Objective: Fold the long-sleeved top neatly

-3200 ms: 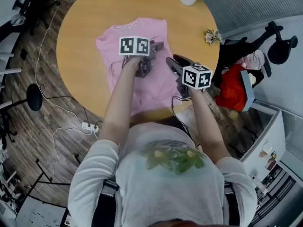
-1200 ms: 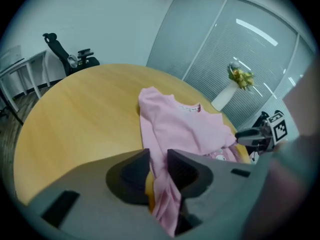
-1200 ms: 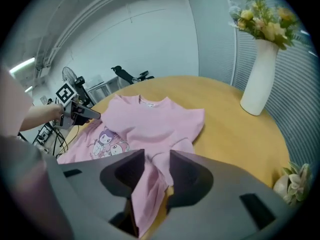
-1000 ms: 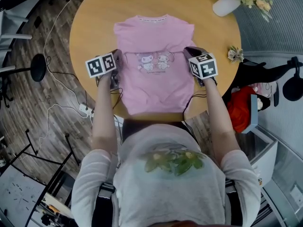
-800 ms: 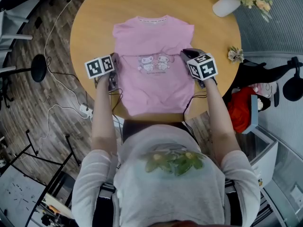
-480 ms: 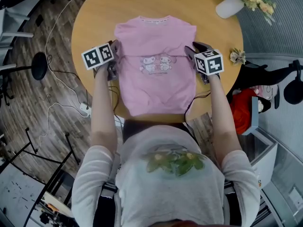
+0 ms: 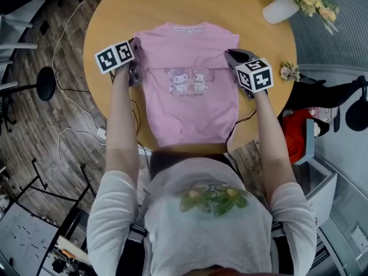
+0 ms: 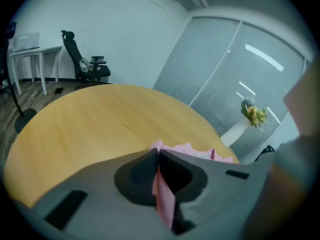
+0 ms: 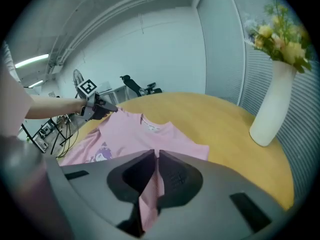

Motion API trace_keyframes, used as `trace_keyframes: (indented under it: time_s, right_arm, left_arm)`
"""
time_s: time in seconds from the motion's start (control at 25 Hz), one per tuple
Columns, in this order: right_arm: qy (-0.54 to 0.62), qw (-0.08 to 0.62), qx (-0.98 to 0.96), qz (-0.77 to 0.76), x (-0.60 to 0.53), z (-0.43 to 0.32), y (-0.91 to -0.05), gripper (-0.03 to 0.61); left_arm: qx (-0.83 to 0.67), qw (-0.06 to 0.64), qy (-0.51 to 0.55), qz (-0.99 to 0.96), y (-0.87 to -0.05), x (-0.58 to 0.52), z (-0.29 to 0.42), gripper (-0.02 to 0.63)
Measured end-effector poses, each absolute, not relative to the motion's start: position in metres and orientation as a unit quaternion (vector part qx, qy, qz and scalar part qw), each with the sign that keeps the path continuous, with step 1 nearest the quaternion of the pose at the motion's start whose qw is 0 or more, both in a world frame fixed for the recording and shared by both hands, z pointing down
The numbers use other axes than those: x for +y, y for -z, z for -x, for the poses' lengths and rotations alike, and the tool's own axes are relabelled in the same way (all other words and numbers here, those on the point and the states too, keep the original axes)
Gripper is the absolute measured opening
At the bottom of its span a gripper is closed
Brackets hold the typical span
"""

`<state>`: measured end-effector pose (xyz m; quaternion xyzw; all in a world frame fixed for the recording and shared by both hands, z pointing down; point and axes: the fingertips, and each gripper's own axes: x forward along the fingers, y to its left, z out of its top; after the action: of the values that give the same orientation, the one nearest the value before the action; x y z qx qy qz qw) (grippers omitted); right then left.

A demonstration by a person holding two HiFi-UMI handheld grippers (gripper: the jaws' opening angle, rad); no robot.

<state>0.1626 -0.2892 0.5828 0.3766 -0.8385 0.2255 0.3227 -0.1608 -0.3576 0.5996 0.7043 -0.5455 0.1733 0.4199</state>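
A pink long-sleeved top (image 7: 190, 105) with a cartoon print lies flat on the round wooden table (image 7: 230, 10), collar away from me and sleeves tucked out of sight. My left gripper (image 7: 137, 46) is at its left shoulder edge. In the left gripper view the jaws (image 8: 158, 156) are closing, and a fold of pink cloth (image 8: 163, 199) is pinched between the pads. My right gripper (image 7: 231, 53) is at the right shoulder edge. Its jaws (image 9: 154, 159) are closing too, pinching pink fabric (image 9: 150, 199). The rest of the top (image 9: 135, 129) spreads out beyond them.
A white vase of flowers (image 7: 282, 7) stands at the table's far right and also shows in the right gripper view (image 9: 272, 109). A small flower sprig (image 7: 289, 71) lies near the right rim. Cables (image 7: 69, 125) run over the floor at left, and a red item (image 7: 296, 125) lies at right.
Both grippers have moved away from me along the top's side edges, from about the print's level up to the shoulders. The left one travelled farther.
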Motion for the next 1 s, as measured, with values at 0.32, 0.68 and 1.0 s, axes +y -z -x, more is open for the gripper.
trace_keyframes:
  time_s: [0.32, 0.68, 1.0]
  right_arm:
    - [-0.239, 0.371, -0.826, -0.352, -0.313, -0.172, -0.6, 0.193]
    - [-0.254, 0.37, -0.812, -0.374, -0.374, -0.2, -0.603, 0.222]
    - [-0.298, 0.403, -0.789, -0.357, -0.38, -0.212, -0.642, 0.221]
  left_arm:
    - [-0.482, 0.432, -0.203, -0.735, -0.612, -0.362, 0.165, 0.139]
    - [-0.407, 0.415, -0.279, -0.764, -0.614, -0.379, 0.161, 0.144]
    - [-0.38, 0.428, -0.322, -0.754, -0.639, -0.368, 0.163, 0.143]
